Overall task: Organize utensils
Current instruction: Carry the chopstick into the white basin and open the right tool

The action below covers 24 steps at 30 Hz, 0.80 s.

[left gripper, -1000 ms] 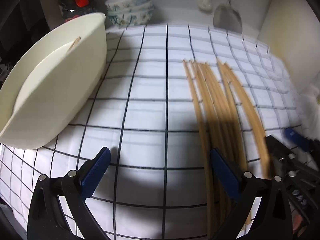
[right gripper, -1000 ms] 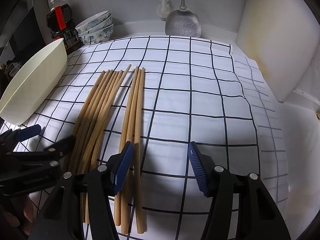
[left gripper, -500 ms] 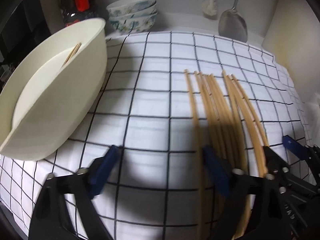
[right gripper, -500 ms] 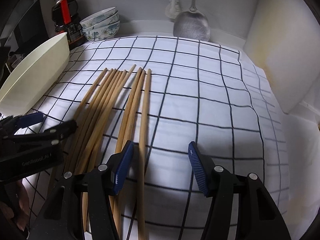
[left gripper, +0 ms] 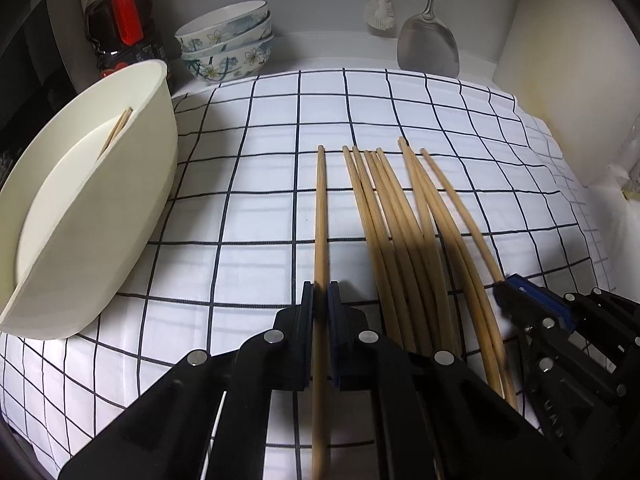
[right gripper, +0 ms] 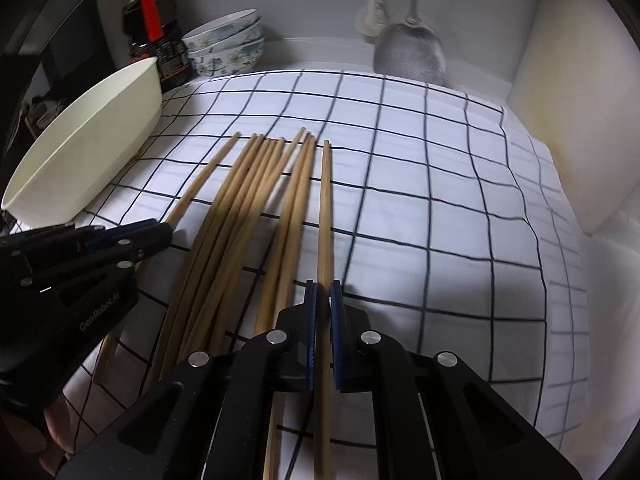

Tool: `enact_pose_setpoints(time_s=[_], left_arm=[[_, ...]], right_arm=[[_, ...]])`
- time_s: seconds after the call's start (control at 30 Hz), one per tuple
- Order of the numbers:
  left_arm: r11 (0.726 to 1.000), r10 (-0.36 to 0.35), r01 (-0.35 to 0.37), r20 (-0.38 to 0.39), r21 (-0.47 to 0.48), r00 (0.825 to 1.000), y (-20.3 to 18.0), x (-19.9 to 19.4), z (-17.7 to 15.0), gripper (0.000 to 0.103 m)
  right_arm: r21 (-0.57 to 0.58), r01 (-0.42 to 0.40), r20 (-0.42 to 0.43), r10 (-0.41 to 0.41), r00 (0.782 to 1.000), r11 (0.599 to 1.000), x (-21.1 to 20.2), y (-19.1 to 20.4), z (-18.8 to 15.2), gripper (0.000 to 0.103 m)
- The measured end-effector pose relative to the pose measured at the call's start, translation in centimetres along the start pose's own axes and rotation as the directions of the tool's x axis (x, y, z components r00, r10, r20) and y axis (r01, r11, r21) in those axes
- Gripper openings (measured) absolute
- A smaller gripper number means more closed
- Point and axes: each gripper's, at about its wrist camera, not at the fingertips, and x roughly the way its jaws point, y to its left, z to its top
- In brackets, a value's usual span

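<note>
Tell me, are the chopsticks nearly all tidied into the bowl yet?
Not nearly. The cream bowl shows only a chopstick or two inside. Just now the left gripper closed on the leftmost chopstick, and the right gripper closed on the rightmost chopstick. The loose bunch on the checked cloth is left.

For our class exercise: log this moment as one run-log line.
left gripper: shut on leftmost wooden chopstick | right gripper: shut on rightmost wooden chopstick | cream oval bowl: holds chopsticks

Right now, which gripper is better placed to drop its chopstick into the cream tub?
Left. The left gripper holds the chopstick nearest the cream tub; the right gripper grips the one farthest away.
</note>
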Motion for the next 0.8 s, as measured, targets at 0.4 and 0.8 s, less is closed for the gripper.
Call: enact_pose_setpoints(time_s=[0.4, 0.8], left_arm=[[0.999, -0.047, 0.047, 0.112, 0.003, 0.993, 3.2, -7.6, 2.8, 0.007], [0.982, 0.151, -0.122, 0.207, -0.145, 0.967, 16.0, -12.6, 6.3, 0.007]], right_arm=[[0.088, -0.026, 0.086, 0.018, 0.996, 0.996, -5.9, 1.0, 3.0, 0.006], [0.007, -0.189, 0.168, 0.185, 0.968, 0.982, -6.6, 11.5, 10.8, 0.006]])
